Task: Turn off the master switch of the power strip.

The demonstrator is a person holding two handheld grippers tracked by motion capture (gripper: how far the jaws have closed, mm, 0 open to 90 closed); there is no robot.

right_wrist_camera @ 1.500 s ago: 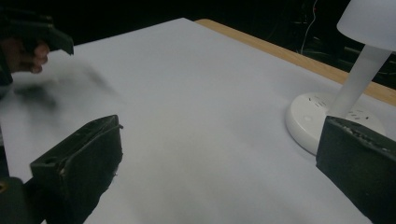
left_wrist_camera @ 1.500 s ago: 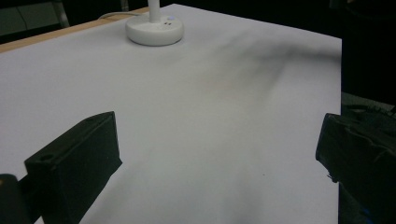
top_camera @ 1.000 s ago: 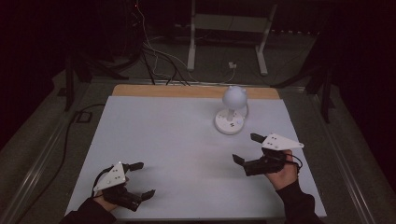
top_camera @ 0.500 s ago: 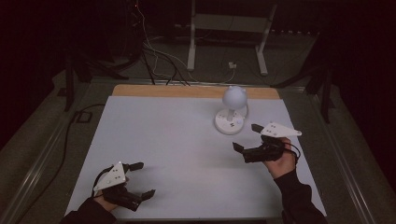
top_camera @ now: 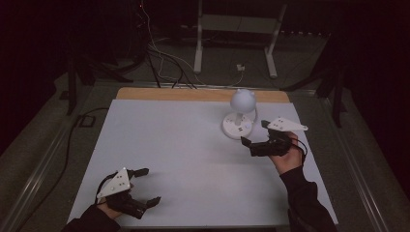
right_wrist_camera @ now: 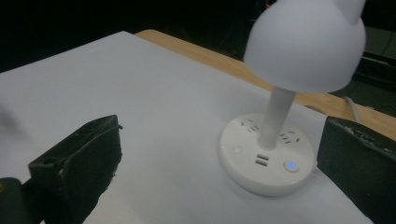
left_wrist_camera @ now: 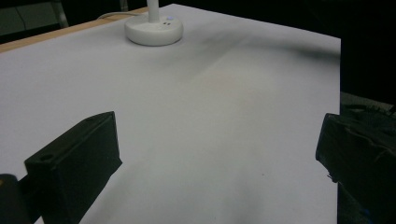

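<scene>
Nearest me, my left hand-held gripper (top_camera: pixel 145 186) rests low at the counter's (top_camera: pixel 169 145) near left corner, jaws apart, holding nothing. Farther up on the right, my right hand-held gripper (top_camera: pixel 254 134) hovers with jaws apart, also holding nothing. The lamp (top_camera: pixel 240 116) stands upright just beyond it, slightly left, near the far right edge; its stem rises vertically from a round base (right_wrist_camera: pixel 266 156). The right one is far nearer, so I judge it makes the reach.

White lamp (right_wrist_camera: pixel 275 112) with blue light, white table (top_camera: pixel 183 145), black tools
</scene>
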